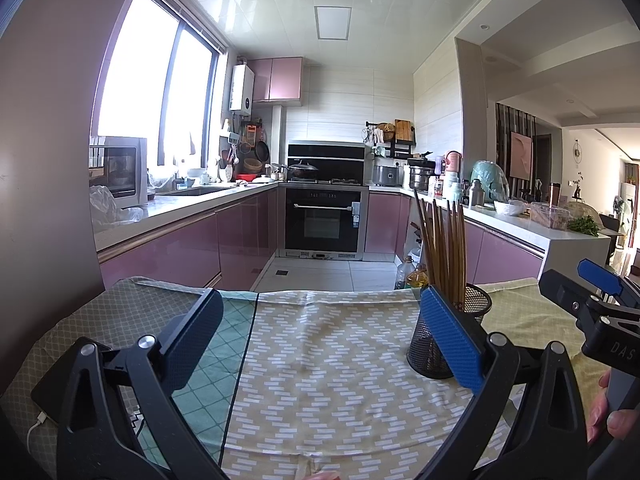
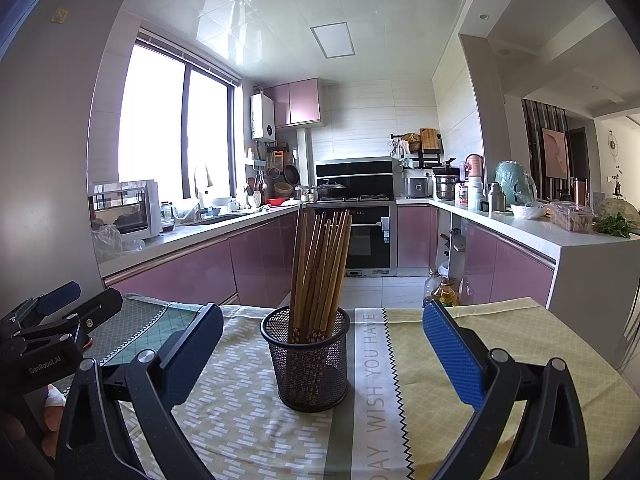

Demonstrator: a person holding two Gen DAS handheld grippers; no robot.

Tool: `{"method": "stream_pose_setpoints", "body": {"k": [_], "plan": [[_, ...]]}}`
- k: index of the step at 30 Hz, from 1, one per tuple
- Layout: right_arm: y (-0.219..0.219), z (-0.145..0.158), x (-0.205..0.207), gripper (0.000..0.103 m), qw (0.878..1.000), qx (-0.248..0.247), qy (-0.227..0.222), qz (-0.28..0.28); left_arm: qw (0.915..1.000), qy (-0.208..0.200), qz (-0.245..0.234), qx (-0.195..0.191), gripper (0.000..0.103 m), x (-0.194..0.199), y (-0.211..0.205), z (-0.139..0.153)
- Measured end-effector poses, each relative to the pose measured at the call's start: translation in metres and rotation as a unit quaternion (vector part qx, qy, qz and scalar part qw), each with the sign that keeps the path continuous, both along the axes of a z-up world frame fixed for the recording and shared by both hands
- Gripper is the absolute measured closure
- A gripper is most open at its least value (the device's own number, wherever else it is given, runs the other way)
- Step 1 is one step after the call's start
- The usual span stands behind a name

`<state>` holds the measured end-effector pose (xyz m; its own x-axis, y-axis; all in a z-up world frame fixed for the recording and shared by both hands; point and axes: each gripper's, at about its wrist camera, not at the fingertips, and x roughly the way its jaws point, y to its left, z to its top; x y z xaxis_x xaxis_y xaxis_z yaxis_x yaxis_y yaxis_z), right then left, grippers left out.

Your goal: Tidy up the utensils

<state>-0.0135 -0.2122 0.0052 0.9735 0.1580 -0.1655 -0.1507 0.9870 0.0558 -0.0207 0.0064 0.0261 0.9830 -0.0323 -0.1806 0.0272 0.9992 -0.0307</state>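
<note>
1. Left claw: spread wide, nothing between its blue pads, held low over the cloth-covered desk. A thumb of the person's hand shows at the right edge of the left wrist view, on the other tool's handle.
2. Right claw: likewise spread wide and empty. It faces the mesh cup squarely, pads either side of it but nearer the camera, not touching.
3. Tablecloth: patchwork of green diamond, yellow dash and pale lattice panels; a white strip with printed lettering runs just right of the cup.
4. Mesh cup: black wire, upright on the cloth near the middle of the desk. In the left wrist view it stands right of centre, partly hidden behind the left claw's right pad.
5. Chopsticks: a bundle of brown wooden sticks, standing in the cup, fanned slightly, tips up.
6. Oil bottles: on the floor past the far edge of the desk.
7. Oven: built in under the far kitchen worktop among pink cabinets.
8. Window: bright, at far left.
</note>
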Motion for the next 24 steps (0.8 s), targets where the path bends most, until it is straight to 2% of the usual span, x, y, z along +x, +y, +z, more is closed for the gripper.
{"method": "stream_pose_setpoints", "body": {"k": [24], "plan": [[0.0000, 0.0001, -0.0010, 0.006, 1.000, 0.002, -0.001, -0.001, 1.0000, 0.001, 0.000, 0.002, 0.006, -0.0017, -0.0015, -0.0005]]}}
